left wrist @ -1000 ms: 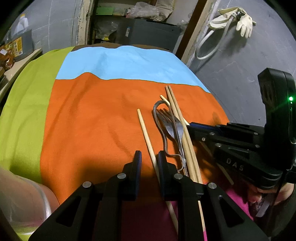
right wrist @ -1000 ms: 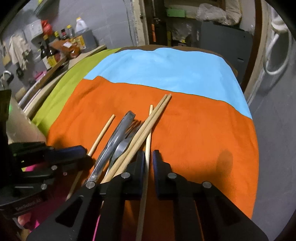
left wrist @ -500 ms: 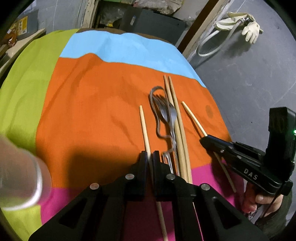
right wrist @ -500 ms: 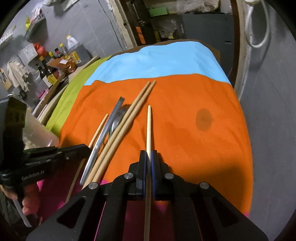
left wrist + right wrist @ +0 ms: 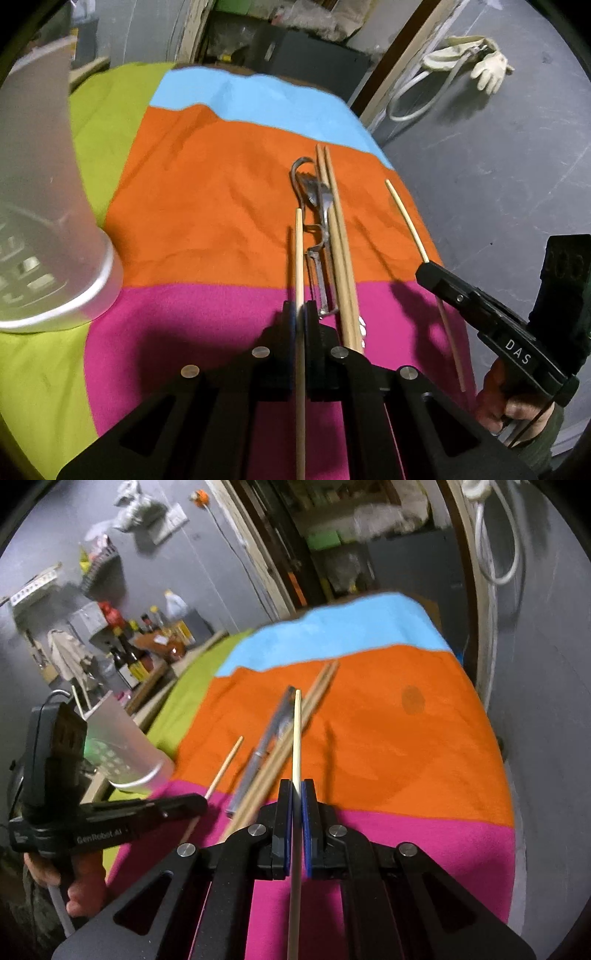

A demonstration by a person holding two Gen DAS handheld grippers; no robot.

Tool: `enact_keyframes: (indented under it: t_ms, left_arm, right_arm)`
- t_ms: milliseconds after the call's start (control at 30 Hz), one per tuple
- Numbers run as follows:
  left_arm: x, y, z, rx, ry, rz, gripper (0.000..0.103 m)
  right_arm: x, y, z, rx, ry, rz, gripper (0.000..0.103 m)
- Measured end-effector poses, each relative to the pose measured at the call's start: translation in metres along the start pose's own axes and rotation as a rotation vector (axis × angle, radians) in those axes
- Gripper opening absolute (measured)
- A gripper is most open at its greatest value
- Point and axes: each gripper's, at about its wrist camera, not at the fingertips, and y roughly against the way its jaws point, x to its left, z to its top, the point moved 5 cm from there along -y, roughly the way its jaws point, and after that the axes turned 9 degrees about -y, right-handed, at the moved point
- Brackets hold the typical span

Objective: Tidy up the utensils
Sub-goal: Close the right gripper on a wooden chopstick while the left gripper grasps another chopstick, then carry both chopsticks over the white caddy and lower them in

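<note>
Chopsticks: one pale stick (image 5: 299,266) clamped in the left gripper (image 5: 300,314), jaws closed on its shaft, tip projecting forward. Right gripper (image 5: 296,797) likewise clenched on a second pale stick (image 5: 296,731). Both appear lifted off the table (image 5: 207,206). Just right of the left gripper: a chopstick pair (image 5: 338,236) lying over a fork (image 5: 319,199) and peeler (image 5: 320,273). Far left of it: a translucent cup (image 5: 48,206), probable destination. Risk: each stick is held at one narrow point, so it may pivot or slip in transit and miss the cup's mouth.
</note>
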Motion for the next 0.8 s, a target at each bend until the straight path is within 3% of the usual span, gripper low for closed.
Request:
enact_keyframes:
  t_ms: [167, 500, 800]
  left_arm:
    - [-0.008, 0.020, -0.002, -0.103, -0.018, 0.017, 0.002]
    - [-0.017, 0.093, 0.022, -0.460, -0.083, 0.132, 0.002]
    - [0.018, 0.167, 0.047, -0.661, -0.074, 0.217, 0.002]
  right_arm:
    - [0.020, 0.012, 0.003, -0.113, 0.046, 0.023, 0.003]
    - [0.075, 0.035, 0.023, -0.372, 0.129, 0.117, 0.003]
    - [0.143, 0.048, 0.045, -0.582, 0.230, 0.258, 0.003]
